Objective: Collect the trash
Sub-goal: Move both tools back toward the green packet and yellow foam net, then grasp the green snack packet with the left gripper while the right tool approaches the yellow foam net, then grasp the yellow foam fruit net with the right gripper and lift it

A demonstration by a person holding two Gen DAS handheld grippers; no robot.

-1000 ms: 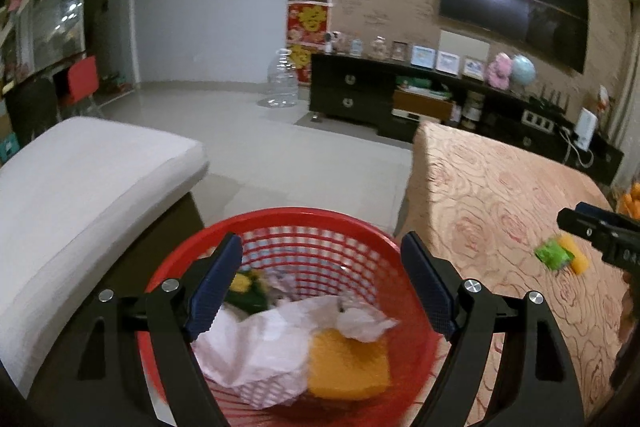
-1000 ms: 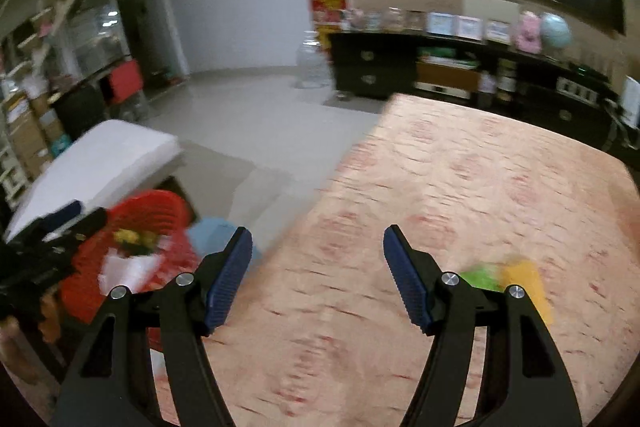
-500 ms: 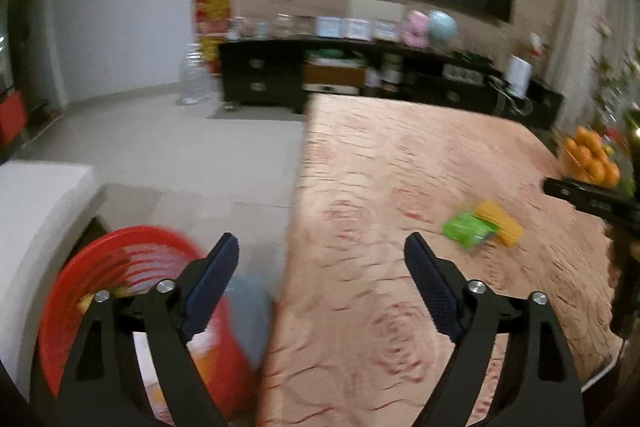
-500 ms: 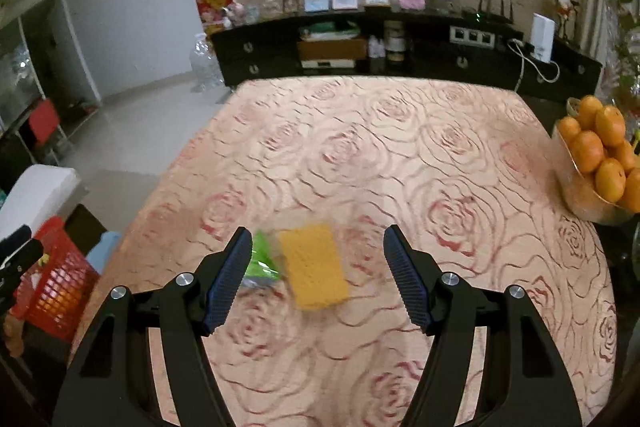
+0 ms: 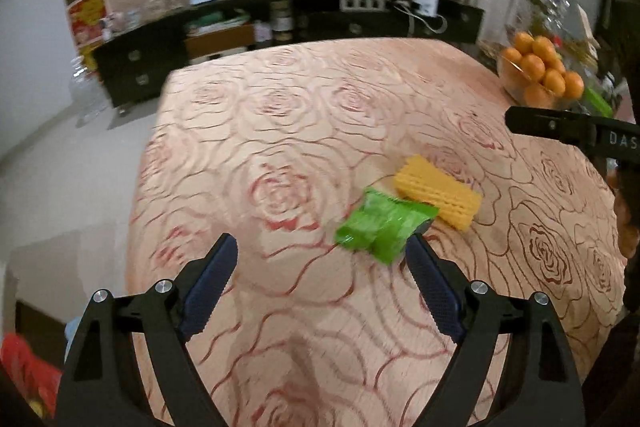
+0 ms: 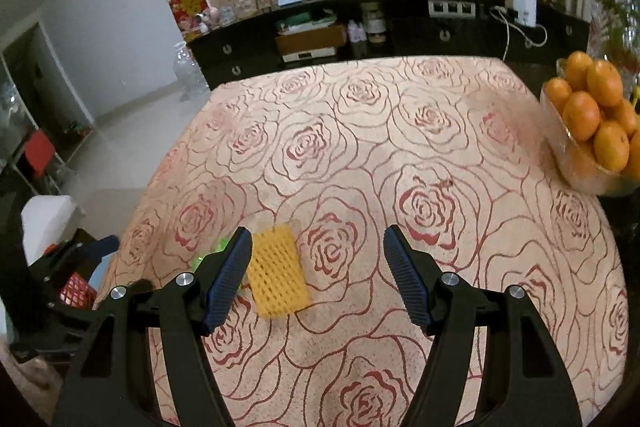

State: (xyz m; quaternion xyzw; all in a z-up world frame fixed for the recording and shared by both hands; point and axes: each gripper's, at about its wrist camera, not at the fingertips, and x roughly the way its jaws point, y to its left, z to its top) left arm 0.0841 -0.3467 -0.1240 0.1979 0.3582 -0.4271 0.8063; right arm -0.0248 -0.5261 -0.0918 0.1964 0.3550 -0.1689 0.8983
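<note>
A crumpled green wrapper (image 5: 382, 225) and a yellow foam net sleeve (image 5: 438, 193) lie side by side on the rose-patterned tablecloth (image 5: 304, 131). My left gripper (image 5: 320, 279) is open and empty, with its right finger just below the wrapper. My right gripper (image 6: 318, 275) is open and empty above the cloth; the yellow sleeve (image 6: 276, 273) lies just inside its left finger, and the green wrapper (image 6: 208, 257) is mostly hidden behind that finger. The red trash basket (image 6: 76, 291) stands off the table's left edge.
A glass bowl of oranges (image 6: 592, 131) sits at the table's right edge, also in the left wrist view (image 5: 540, 75). A dark TV cabinet (image 6: 360, 31) runs along the far wall. A white cushioned bench (image 6: 44, 223) is beside the basket. The basket's red rim (image 5: 24, 367) shows bottom left.
My left gripper swung away from over the red basket to the table and closed in on the green wrapper. My right gripper moved over the table toward the yellow sleeve. Both stayed open.
</note>
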